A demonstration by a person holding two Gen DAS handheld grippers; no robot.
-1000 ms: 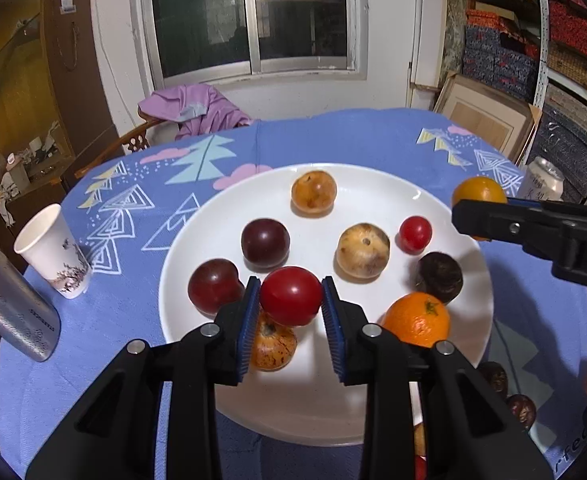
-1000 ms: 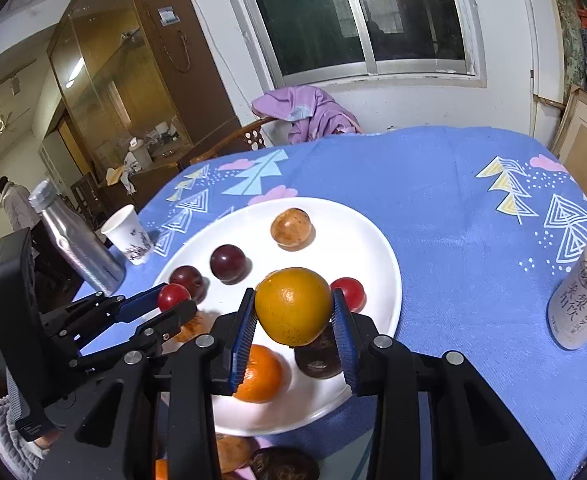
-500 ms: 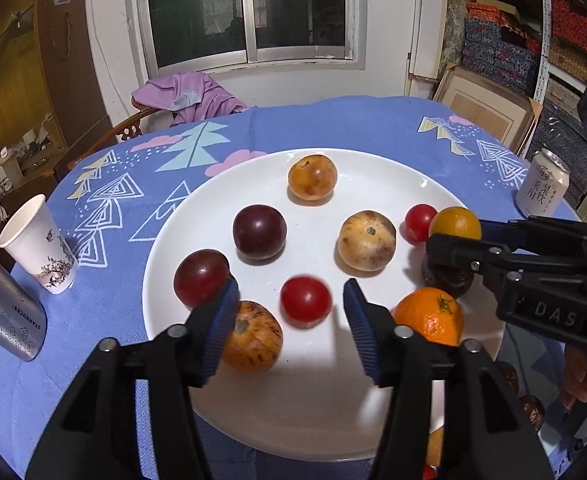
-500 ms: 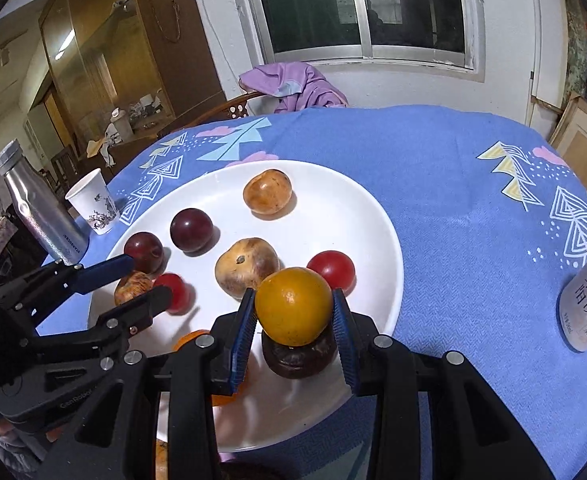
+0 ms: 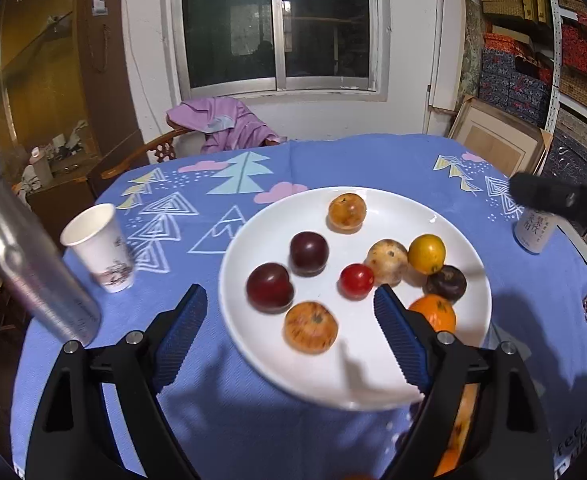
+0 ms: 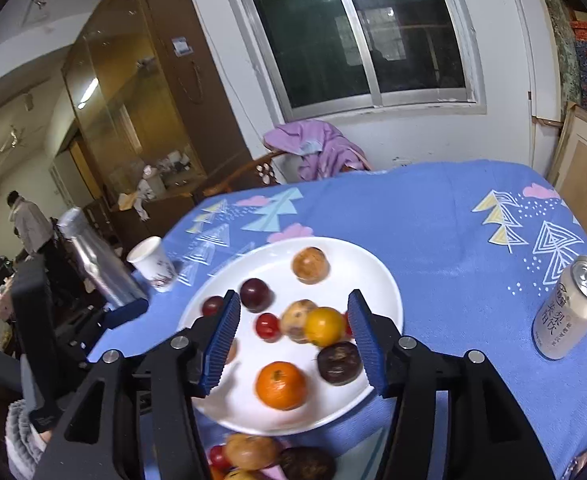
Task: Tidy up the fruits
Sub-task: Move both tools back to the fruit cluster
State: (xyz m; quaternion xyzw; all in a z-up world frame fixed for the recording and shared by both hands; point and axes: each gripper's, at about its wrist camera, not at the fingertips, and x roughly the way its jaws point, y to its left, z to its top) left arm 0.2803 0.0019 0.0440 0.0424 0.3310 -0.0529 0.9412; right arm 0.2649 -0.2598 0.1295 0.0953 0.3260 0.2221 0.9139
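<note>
**Both tongs empty, plate filling up — time to go back for more fruit**

Looks like a between-trips moment. The left tongs (image 5: 289,312) are spread wide with nothing between them, hovering over the near edge of the white plate (image 5: 469,236). The right tongs (image 6: 293,332) are spread too and also hold nothing; the yellow-orange fruit (image 6: 324,326) sits on the plate between the blue pads, touching the speckled tan fruit (image 6: 298,318).

Count on the plate, going by the left view: eight pieces. Two dark plums (image 5: 308,253), one small red tomato (image 5: 356,280), three tan or brown speckled fruits, one yellow-orange, one dark brown one (image 5: 446,283) and one tangerine (image 5: 433,312) — so nine, actually. The right view hints at another red one tucked behind the yellow fruit, hard to say.

More fruit (image 6: 249,452) waits in a pile below the plate's near rim, at least three or four pieces, blurry. The next move probably calls for dropping either tongs down there and pinching one gently.

Also on the desk (image 6: 433,216): one paper cup (image 5: 99,248), one metal bottle (image 5: 25,256), one can (image 6: 571,312).
</note>
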